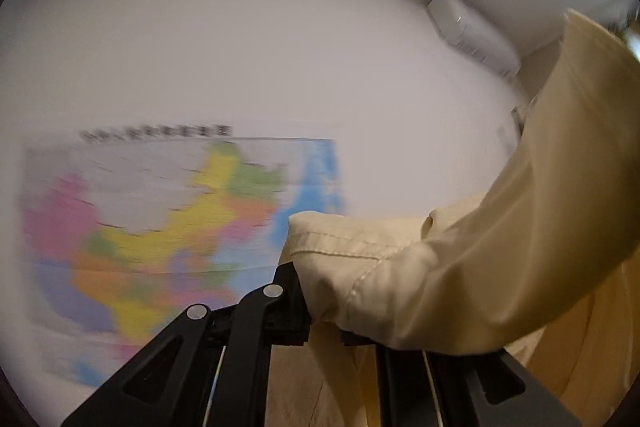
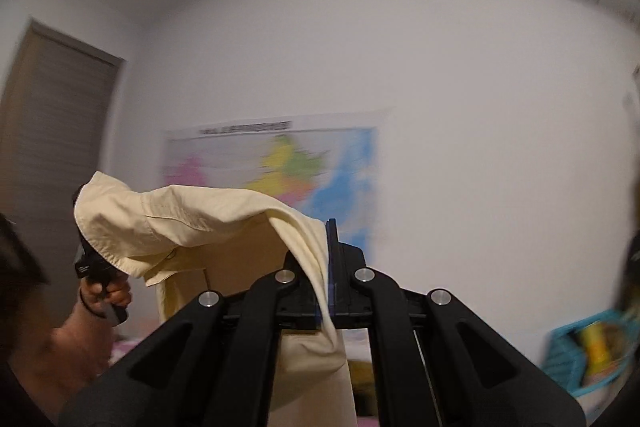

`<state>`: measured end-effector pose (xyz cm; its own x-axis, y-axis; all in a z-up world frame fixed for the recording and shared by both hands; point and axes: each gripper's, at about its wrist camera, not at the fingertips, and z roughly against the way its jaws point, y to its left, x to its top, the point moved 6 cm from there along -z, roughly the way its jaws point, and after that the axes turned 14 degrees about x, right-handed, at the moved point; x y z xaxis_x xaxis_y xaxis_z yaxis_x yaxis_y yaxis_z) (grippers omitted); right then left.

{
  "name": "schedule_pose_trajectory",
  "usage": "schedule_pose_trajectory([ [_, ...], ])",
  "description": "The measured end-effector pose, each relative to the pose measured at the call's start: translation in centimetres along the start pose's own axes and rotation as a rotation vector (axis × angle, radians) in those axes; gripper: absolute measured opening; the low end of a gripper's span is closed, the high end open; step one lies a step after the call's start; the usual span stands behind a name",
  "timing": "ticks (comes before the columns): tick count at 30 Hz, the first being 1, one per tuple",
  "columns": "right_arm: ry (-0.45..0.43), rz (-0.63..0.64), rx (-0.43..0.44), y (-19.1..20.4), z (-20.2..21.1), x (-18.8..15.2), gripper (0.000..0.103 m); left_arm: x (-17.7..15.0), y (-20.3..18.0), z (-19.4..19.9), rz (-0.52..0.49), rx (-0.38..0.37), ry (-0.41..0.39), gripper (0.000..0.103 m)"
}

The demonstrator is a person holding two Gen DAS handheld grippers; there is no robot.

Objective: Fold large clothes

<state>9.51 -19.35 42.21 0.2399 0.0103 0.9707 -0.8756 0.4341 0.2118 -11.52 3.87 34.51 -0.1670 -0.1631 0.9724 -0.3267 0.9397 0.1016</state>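
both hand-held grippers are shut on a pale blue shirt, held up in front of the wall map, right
Not quite: the shirt is pale yellow, not blue, as both wrist views show. The rest holds: the left hand-held gripper and right hand-held gripper are shut on it before the wall map.

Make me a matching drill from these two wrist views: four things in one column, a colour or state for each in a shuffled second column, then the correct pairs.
Column one:
1. shirt
2. wall map
3. door
4. right gripper

Column two:
A. brown, at the left edge of the right wrist view
B. pale yellow, held up in the air between both grippers
C. shut on cloth
D. many-coloured, flat on the white wall

Pairs: 1-B, 2-D, 3-A, 4-C
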Motion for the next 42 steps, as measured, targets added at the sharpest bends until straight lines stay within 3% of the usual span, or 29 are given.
schedule_pose_trajectory([
  [3, 0.020, -0.041, 0.091, 0.8, -1.8, -1.7, 0.002, -0.5, 1.8, 2.8, -0.088, 0.126, 0.028, 0.009],
  [6, 0.084, -0.130, 0.144, -1.1, -6.2, -4.6, 0.002, -2.4, 1.8, 1.7, -0.166, 0.207, 0.098, 0.009],
  [9, 0.223, -0.270, 0.137, -5.3, -13.2, -10.3, 0.002, -7.7, 2.2, -3.5, -0.201, 0.235, 0.312, 0.009],
  [12, 0.371, -0.426, 0.123, -9.7, -20.5, -18.1, 0.002, -16.7, 2.8, -10.9, -0.201, 0.245, 0.584, 0.009],
  [15, 0.503, -0.567, 0.113, -12.6, -26.9, -27.1, 0.002, -26.6, 3.6, -17.1, -0.193, 0.296, 0.776, 0.008],
  [18, 0.647, -0.639, 0.070, -14.1, -31.6, -35.2, 0.002, -36.2, 3.8, -21.6, -0.132, 0.278, 0.988, 0.007],
  [21, 0.712, -0.732, 0.040, -16.0, -33.8, -41.1, 0.002, -42.5, 3.5, -24.6, -0.121, 0.271, 1.103, 0.007],
  [24, 0.719, -0.785, 0.018, -18.1, -34.9, -43.2, 0.002, -44.2, 2.5, -27.3, -0.099, 0.232, 1.152, 0.007],
  [26, 0.711, -0.855, -0.029, -20.5, -34.8, -44.6, 0.004, -42.7, 3.0, -25.5, -0.052, 0.186, 1.175, 0.010],
  [27, 0.711, -0.885, -0.055, -21.4, -34.6, -45.2, 0.006, -41.0, 5.7, -24.9, -0.035, 0.174, 1.173, 0.017],
  [28, 0.727, -0.893, -0.091, -22.4, -34.9, -46.1, 0.008, -42.9, 4.6, -26.8, -0.037, 0.161, 1.172, 0.026],
  [29, 0.741, -0.896, -0.138, -23.3, -34.9, -46.7, 0.020, -43.2, 4.1, -27.7, -0.069, 0.151, 1.170, 0.032],
  [31, 0.712, -0.949, -0.127, -23.5, -34.5, -46.9, 0.025, -44.4, 4.4, -28.4, -0.097, 0.174, 1.210, 0.042],
  [33, 0.724, -0.881, -0.159, -23.0, -33.9, -45.8, 0.048, -44.8, 4.1, -27.6, -0.081, 0.146, 1.243, 0.042],
  [35, 0.739, -0.769, -0.204, -22.1, -32.7, -43.9, 0.062, -43.8, 4.2, -26.3, -0.067, 0.121, 1.201, 0.047],
  [37, 0.739, -0.661, -0.162, -20.2, -31.4, -41.4, 0.063, -42.4, 4.7, -24.6, -0.067, 0.071, 1.149, 0.056],
  [41, 0.773, -0.534, -0.027, -13.5, -26.5, -38.4, 0.073, -38.3, 4.0, -19.1, -0.132, -0.007, 1.042, 0.061],
  [42, 0.802, -0.513, 0.009, -11.3, -25.0, -38.4, 0.073, -39.1, 4.6, -18.4, -0.137, -0.030, 1.028, 0.065],
])
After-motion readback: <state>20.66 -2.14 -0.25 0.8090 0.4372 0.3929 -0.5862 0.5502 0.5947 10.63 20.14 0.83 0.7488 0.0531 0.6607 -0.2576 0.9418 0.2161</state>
